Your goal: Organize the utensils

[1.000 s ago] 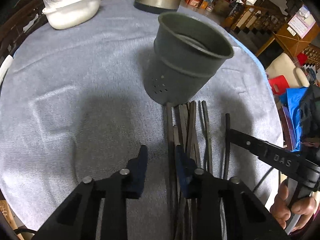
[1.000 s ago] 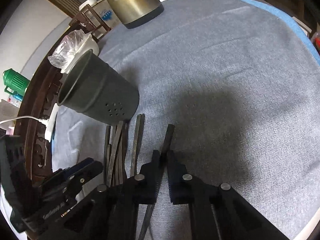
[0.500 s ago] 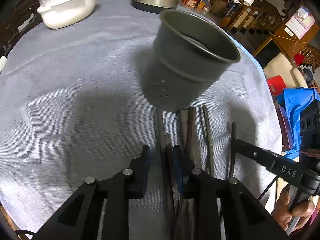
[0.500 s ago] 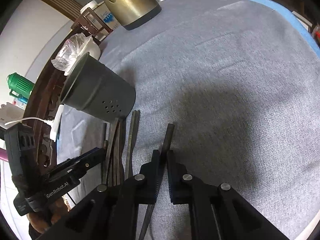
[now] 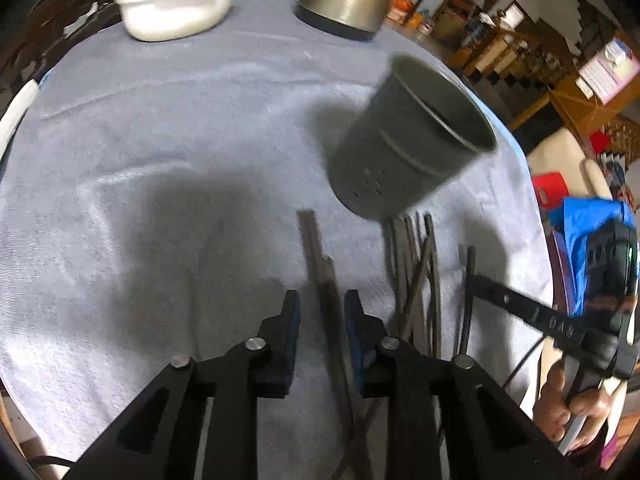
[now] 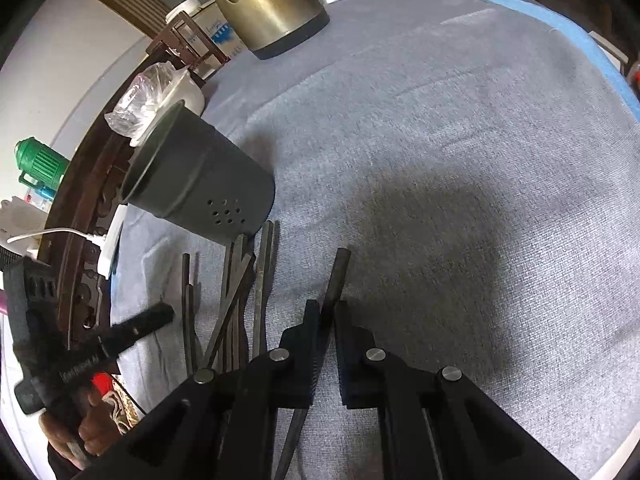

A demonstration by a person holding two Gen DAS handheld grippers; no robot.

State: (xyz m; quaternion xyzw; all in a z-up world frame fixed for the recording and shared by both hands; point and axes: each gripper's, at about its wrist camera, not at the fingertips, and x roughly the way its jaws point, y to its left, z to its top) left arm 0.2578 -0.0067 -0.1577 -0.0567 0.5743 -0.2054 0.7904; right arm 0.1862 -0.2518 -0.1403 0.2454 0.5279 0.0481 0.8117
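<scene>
The round counter (image 6: pixel 460 128) under its grey-blue woven cloth carries everything; on it, from big to small, are a brass-coloured metal kettle (image 6: pixel 268 4), a white bowl with a plastic bag over it (image 5: pixel 176 12), and the dark grey perforated utensil cup (image 6: pixel 200 188), standing upright with the loose heap of dark slim chopsticks (image 6: pixel 236 300) lying flat just in front of its base. The step in hand looks like picking sticks out of that heap to drop into the cup. The right gripper (image 6: pixel 328 316) has its jaws clenched on a single dark chopstick (image 6: pixel 338 276), whose tip pokes out ahead toward the cup. The left gripper (image 5: pixel 322 308) has just been opening; its jaws stand released around a pair of chopsticks (image 5: pixel 320 264) drawn aside from the heap, not pressing on them. Next, probably, the left jaws must pinch that pair, then lift and tip it over the cup's rim
</scene>
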